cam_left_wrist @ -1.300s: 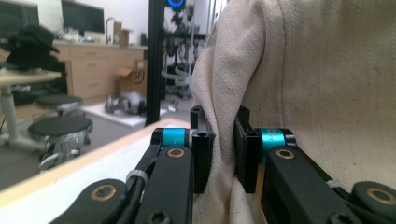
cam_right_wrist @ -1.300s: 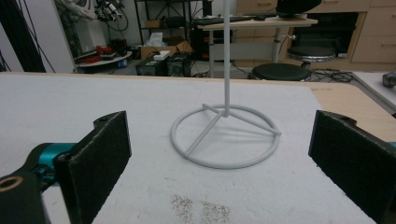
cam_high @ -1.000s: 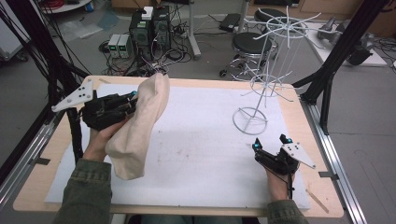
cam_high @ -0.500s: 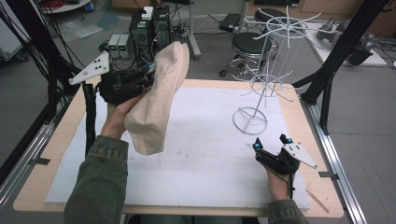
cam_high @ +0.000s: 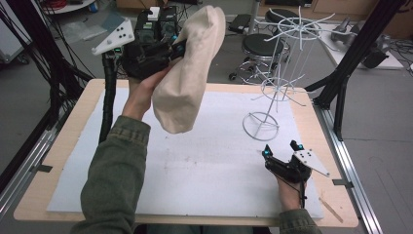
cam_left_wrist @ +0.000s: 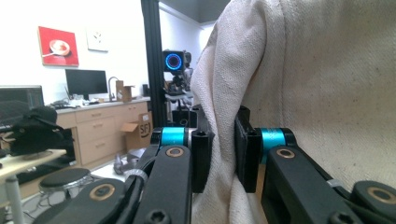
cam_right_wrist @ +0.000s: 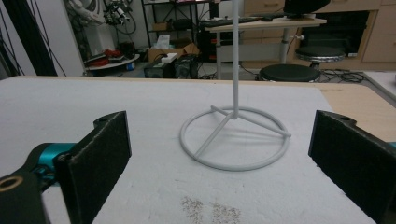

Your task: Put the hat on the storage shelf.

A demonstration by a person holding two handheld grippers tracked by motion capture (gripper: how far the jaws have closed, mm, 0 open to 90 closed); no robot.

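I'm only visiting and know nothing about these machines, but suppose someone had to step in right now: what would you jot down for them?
Left tongs: shut on a fold of the beige cloth bag, held up in the air above the back left of the table; the bag hangs free, off the white mat.
Right tongs: open, holding nothing, low over the mat in front of the white wire rack.
Rack: upright at the back right of the mat, nothing visibly hanging on it.
Done: bag picked up.
Left: probably carry it across and hang it on a rack arm; the right tongs are free to help.
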